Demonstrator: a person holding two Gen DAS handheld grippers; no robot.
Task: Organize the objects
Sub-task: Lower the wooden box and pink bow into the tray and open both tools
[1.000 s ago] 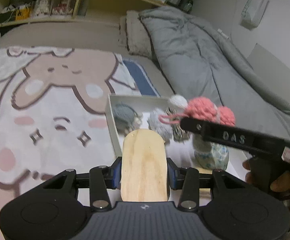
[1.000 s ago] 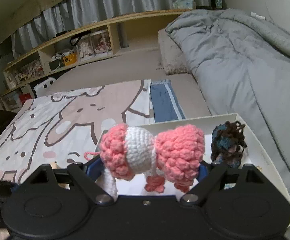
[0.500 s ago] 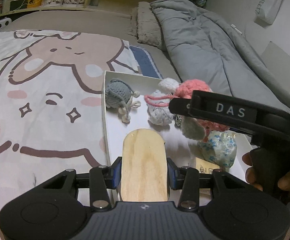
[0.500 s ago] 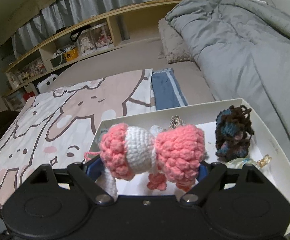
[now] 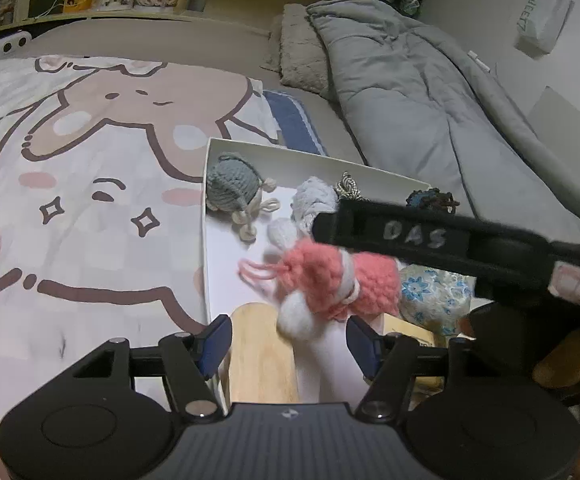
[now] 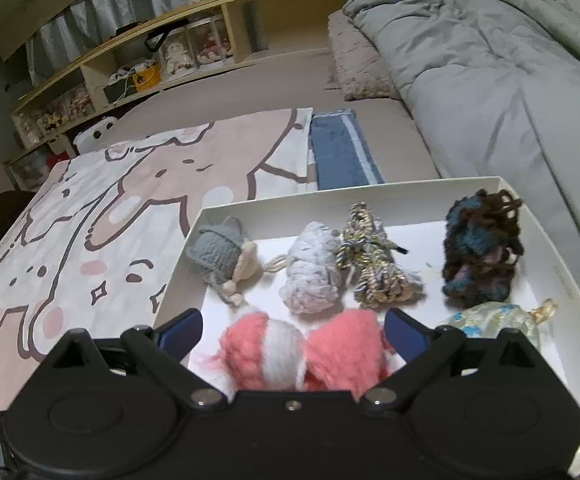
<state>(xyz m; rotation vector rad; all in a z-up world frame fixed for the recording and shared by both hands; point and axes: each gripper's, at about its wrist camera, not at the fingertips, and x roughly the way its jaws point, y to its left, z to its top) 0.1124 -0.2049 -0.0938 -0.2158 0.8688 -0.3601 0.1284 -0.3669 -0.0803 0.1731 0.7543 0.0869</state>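
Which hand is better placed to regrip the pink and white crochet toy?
Right, probably. The right tool, jaws just opened, straddles the pink toy over the white box. The left tool, also just opened, has the wooden board between its jaws.

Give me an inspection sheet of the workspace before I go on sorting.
Surface: cartoon blanket on the bed; white box rests on it.
Job's things: grey crochet toy, pale yarn bundle, braided bundle, dark crochet piece and floral pouch lie in the box; pink-and-white crochet toy is blurred over its near end; wooden piece sits at the near end.
Clutter: blue cloth beyond the box.
Grippers: left gripper open, fingers just opened, wooden piece between them, unpressed; right gripper open, fingers just widened, pink toy between them, gaps on both sides.
Cables: nothing seen on the bed.
Surroundings: grey duvet, wooden shelf.
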